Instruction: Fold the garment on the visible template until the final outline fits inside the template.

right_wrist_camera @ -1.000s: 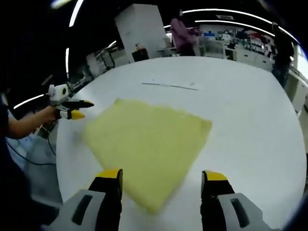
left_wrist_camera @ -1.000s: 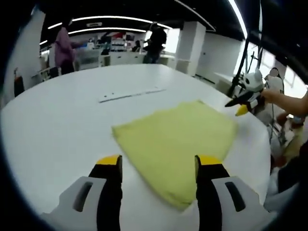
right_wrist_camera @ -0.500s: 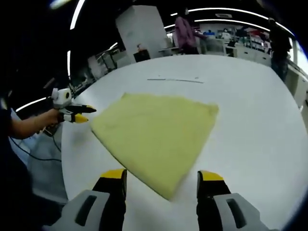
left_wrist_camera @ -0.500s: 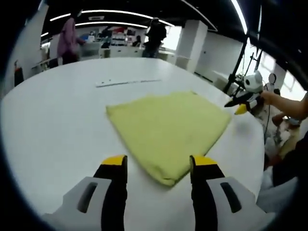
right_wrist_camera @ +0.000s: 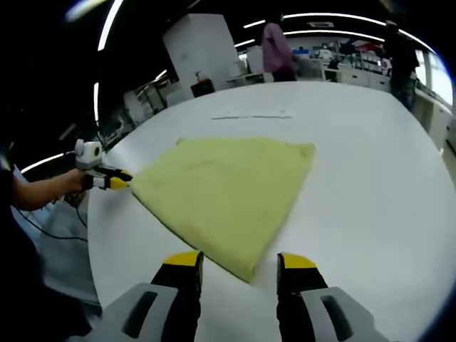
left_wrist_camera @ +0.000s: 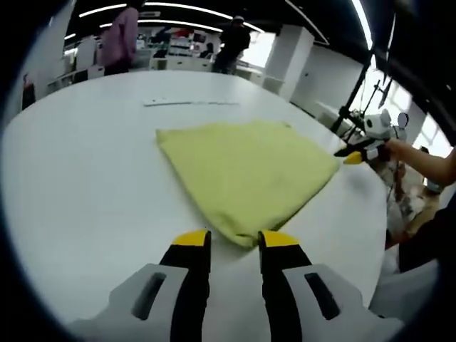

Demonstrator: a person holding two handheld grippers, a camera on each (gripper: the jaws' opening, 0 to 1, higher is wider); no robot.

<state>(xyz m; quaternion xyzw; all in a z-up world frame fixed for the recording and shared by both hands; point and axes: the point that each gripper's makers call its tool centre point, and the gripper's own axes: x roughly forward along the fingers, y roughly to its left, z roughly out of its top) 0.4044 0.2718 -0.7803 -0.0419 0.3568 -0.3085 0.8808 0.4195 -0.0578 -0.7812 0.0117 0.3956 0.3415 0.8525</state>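
Observation:
A yellow folded garment (left_wrist_camera: 242,167) (right_wrist_camera: 224,189) lies flat on the white round table (left_wrist_camera: 78,185) (right_wrist_camera: 370,185). In the left gripper view, my left gripper (left_wrist_camera: 235,241) is open with a narrow gap, and the garment's near corner lies just ahead of that gap. In the right gripper view, my right gripper (right_wrist_camera: 242,262) is open likewise, with another corner reaching between its tips. Each gripper shows in the other's view, held in a hand: the right gripper (left_wrist_camera: 358,152) at the garment's right corner, the left gripper (right_wrist_camera: 108,179) at its left corner.
A thin straight line mark (left_wrist_camera: 191,102) (right_wrist_camera: 249,116) lies on the table beyond the garment. Standing people (left_wrist_camera: 121,35) (right_wrist_camera: 274,46) and shelves are far behind. The table edge drops off near the held grippers, with cables and a stand (left_wrist_camera: 356,92) there.
Both views have drawn in toward a garment corner, which now sits at the jaw tips. Both pairs of jaws have narrowed markedly. The garment itself lies as before.

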